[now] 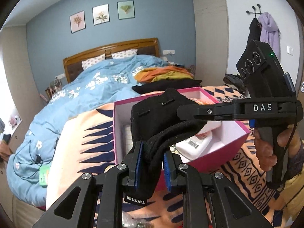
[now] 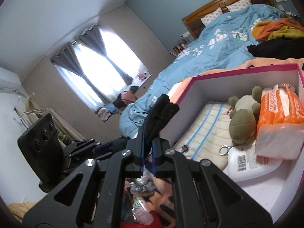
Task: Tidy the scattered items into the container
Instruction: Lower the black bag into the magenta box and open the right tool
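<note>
Black pouch [image 1: 157,117] above half-filled pink box [image 1: 224,152]

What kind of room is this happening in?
A lived-in bedroom, it seems: a bed with a wooden headboard and a blue floral duvet, framed prints above it, and coats on wall hooks.

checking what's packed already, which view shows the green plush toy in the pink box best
The right wrist view: the green plush toy lies in plain sight inside the pink box. In the left wrist view the black pouch covers that part of the box, so the toy cannot be made out.
</note>
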Tool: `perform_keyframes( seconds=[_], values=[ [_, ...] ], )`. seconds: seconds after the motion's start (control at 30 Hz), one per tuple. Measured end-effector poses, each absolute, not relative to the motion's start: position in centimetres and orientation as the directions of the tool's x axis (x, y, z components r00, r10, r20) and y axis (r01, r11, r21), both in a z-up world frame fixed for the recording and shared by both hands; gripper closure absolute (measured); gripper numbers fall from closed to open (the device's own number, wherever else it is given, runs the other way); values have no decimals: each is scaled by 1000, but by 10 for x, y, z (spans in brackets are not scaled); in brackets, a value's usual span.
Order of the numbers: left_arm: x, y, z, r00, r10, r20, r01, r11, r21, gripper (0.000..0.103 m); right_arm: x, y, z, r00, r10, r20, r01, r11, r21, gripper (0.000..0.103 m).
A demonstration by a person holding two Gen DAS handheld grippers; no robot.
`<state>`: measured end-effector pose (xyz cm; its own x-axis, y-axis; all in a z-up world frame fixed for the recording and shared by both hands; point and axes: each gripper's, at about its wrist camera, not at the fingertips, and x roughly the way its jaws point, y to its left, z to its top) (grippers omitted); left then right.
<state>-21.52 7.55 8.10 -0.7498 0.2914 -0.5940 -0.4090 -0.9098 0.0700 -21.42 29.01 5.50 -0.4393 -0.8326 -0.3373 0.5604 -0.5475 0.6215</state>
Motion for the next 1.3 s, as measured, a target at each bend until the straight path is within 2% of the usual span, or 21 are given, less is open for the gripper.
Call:
perform_keyframes(
  seconds=[0.33, 0.7, 0.87, 1.07, 1.3],
  values=[
    [-257, 85, 68, -752, 201, -627, -363, -921, 141, 84, -255, 279, 39, -454, -783, -425, 502, -619, 604, 95],
    [-286, 90, 44, -726, 115, -678, -321, -929, 186, 83, -284, 254, 17, -449, -665, -597, 431, -746, 508, 95],
    [-289, 96, 37, -708, 93, -700, -325, -923, 206, 77, -290, 249, 9, -450, -604, -658, 424, -793, 438, 95],
    [-292, 94, 32, -676, 104, -730, -328, -929, 172, 74, -294, 241, 1, -424, -542, -726, 417, -828, 374, 95],
    [-289, 89, 30, -646, 142, -750, -348, -929, 123, 57, -299, 236, -11, -387, -479, -788, 398, -857, 326, 93]
  ],
)
